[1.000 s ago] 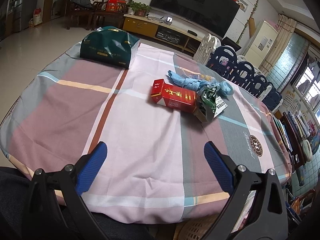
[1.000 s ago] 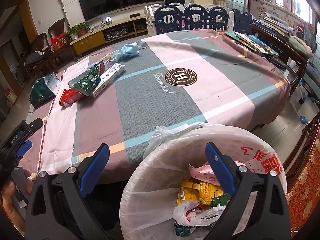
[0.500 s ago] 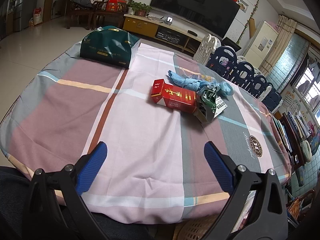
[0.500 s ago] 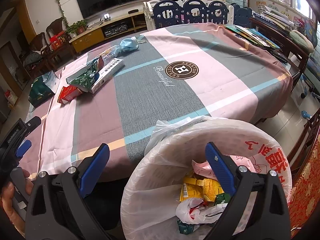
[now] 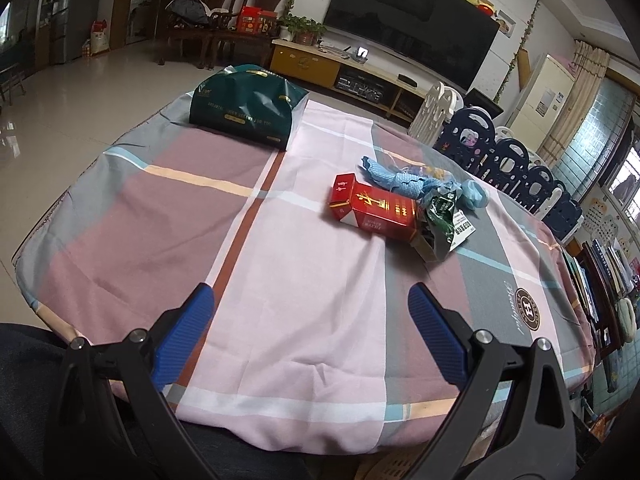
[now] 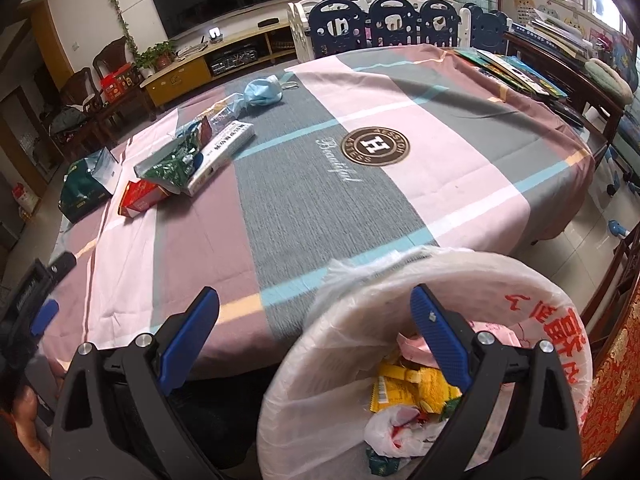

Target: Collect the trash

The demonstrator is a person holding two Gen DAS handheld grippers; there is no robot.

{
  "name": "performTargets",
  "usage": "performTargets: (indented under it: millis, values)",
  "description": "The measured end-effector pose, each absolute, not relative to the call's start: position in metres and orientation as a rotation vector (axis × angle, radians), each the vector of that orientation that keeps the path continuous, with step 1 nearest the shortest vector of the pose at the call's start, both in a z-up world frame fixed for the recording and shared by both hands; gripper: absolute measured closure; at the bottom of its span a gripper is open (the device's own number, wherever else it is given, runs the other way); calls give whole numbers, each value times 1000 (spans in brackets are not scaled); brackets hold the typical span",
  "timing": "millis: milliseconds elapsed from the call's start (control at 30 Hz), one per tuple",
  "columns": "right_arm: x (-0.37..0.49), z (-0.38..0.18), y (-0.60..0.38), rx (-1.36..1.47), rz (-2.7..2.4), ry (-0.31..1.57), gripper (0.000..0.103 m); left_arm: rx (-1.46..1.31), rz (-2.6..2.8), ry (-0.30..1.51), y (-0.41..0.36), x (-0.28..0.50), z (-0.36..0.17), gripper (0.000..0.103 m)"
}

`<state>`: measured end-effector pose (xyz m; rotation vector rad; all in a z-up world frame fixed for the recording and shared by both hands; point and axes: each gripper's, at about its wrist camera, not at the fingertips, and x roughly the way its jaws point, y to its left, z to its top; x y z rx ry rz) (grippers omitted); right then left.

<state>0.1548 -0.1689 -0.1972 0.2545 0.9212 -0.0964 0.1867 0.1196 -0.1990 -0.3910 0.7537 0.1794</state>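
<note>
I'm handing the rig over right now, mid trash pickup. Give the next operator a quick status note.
Left gripper: open, empty, at the table's near edge.
Right gripper: open, empty, above the lined trash bin.
In the bin: several wrappers and a bag.
On the tablecloth: red carton, green foil packet, white box, blue wrapper, blue face mask; dark green bag at the far edge.
Left: bin the cluster, nearest first.

Pink, mauve and grey plaid tablecloth (image 5: 304,280); red carton (image 5: 374,210); dark green bag (image 5: 244,106).
</note>
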Motion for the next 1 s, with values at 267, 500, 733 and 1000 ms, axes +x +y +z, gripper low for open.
performTargets:
  millis: [267,500,733,1000]
  values:
    - [244,-182,-132,271,-12,915,9,-456,202,790,130,191,-209,6]
    - [340,-185,-69,237,115,945,9,-473,196,785,132,192,-210,6]
    - [393,-230,-30,172,157,1125,39,-482,189,773,134,191,-208,6]
    - [325,-219,-46,150,336,1111,67,-614,237,675,155,176,-204,5]
